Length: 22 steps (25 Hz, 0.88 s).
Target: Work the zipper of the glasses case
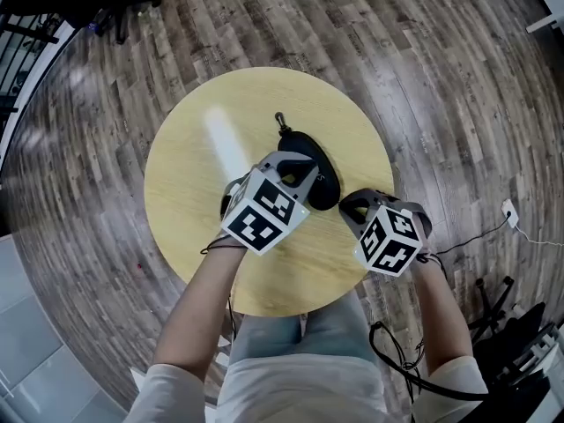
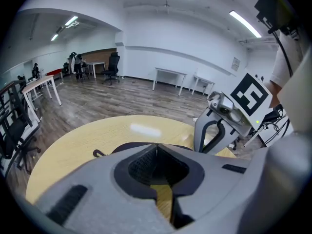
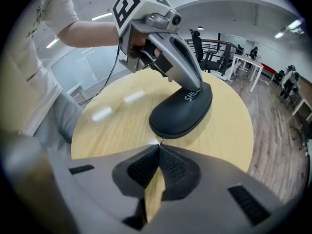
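Right gripper (image 3: 159, 144) jaws pinch what looks like the small metal zipper pull (image 3: 161, 140) of the black oval glasses case (image 3: 180, 112). Left gripper (image 3: 195, 89), jaws together, pins the case top. Case looks zipped, so the pull along the zipper is likely all left.

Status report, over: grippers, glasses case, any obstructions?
Left hand-held gripper shut, tips on glasses case. Right hand-held gripper shut on zipper pull. Nothing in the way.

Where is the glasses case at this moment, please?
In the head view, the glasses case lies near the middle of the round table, under the left gripper, with the right gripper shut on the zipper pull at its near end.
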Motion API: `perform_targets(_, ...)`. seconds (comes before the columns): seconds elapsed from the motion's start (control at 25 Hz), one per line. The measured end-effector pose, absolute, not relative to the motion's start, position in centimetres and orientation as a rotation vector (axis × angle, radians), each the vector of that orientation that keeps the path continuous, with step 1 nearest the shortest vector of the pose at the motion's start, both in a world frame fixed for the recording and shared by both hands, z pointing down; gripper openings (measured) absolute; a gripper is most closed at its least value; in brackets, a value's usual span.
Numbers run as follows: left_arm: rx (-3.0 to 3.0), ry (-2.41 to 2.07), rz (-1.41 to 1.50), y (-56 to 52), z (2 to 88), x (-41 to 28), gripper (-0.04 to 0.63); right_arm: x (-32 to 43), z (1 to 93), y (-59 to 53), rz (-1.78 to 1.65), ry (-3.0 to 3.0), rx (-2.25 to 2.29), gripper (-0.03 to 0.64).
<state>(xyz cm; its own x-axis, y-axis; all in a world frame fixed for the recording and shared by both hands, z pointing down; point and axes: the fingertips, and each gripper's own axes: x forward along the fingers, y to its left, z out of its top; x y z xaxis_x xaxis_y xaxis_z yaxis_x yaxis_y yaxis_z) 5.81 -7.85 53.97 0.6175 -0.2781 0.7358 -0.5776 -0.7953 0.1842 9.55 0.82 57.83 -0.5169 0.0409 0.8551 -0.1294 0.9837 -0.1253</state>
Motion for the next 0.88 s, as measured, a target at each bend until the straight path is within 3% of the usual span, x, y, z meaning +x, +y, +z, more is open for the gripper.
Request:
perform_targets(0.44, 2.449, -0.705, 0.957, -8.1, 53.7, 5.8, 0.012, 5.1, 56.2, 3.7, 0.548, -2.212, 0.443, -0.002)
perform_targets(0.64, 2.441, -0.707, 0.940, -8.1, 53.7, 5.7, 0.012, 9.4, 55.6, 2.0, 0.504, -2.134, 0.792, 0.001)
perform_targets(0.76, 2.435, -0.712, 0.940, -8.0, 53.7, 5.7, 0.012, 9.8, 56.1, 1.6, 0.469, -2.117, 0.705, 0.084)
perform_targets(0.88, 2.436, -0.720, 0.938, -8.0, 53.7, 5.6, 0.012, 8.8, 55.8, 0.4, 0.429, -2.102, 0.669, 0.084)
